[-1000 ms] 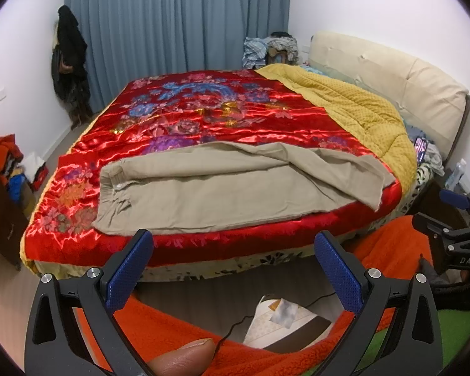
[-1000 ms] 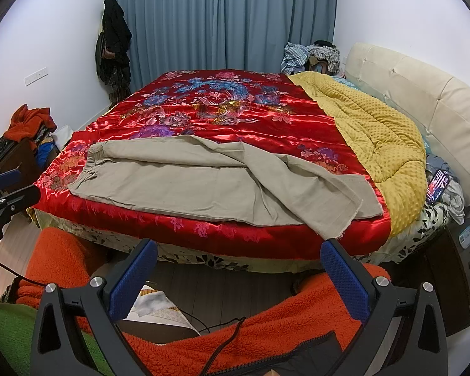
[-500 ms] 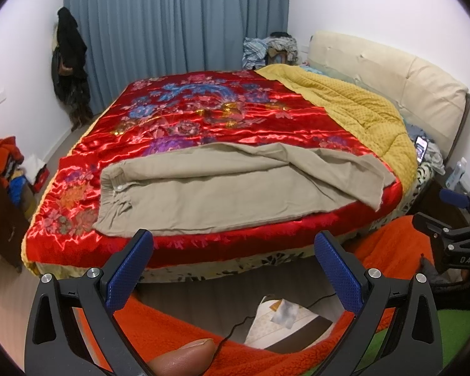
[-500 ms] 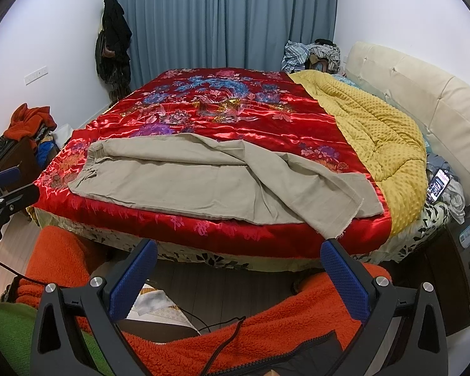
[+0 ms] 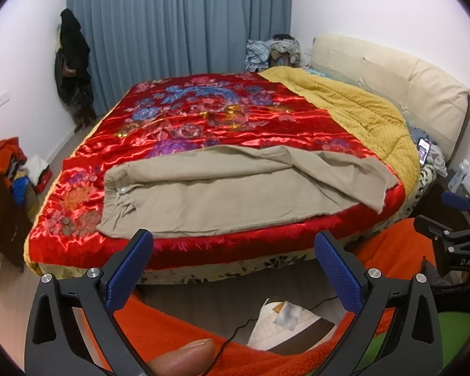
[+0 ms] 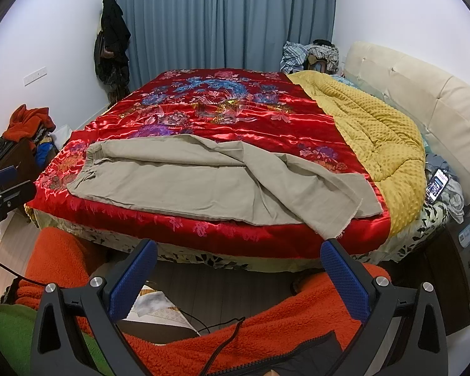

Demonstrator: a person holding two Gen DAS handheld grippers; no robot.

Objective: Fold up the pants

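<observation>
Khaki pants (image 5: 232, 194) (image 6: 210, 185) lie flat along the near edge of the bed, waistband to the left, leg hems to the right, the upper leg rumpled over the lower one. My left gripper (image 5: 233, 244) is open with nothing between its blue pads, held off the bed below the pants' middle. My right gripper (image 6: 239, 252) is open too, in front of the bed edge, below the hem end. Neither touches the fabric. The right gripper (image 5: 454, 235) also shows at the right edge of the left wrist view.
A red satin floral bedspread (image 5: 222, 119) covers the bed, with a yellow quilt (image 6: 376, 131) toward the cream headboard (image 6: 423, 94). A phone (image 6: 437, 185) lies by the headboard. A person's orange fleece sleeve (image 6: 266, 329) and a floor box (image 5: 285, 322) are below.
Both views have shifted very slightly; the pants lie as before and both grippers stay open.
</observation>
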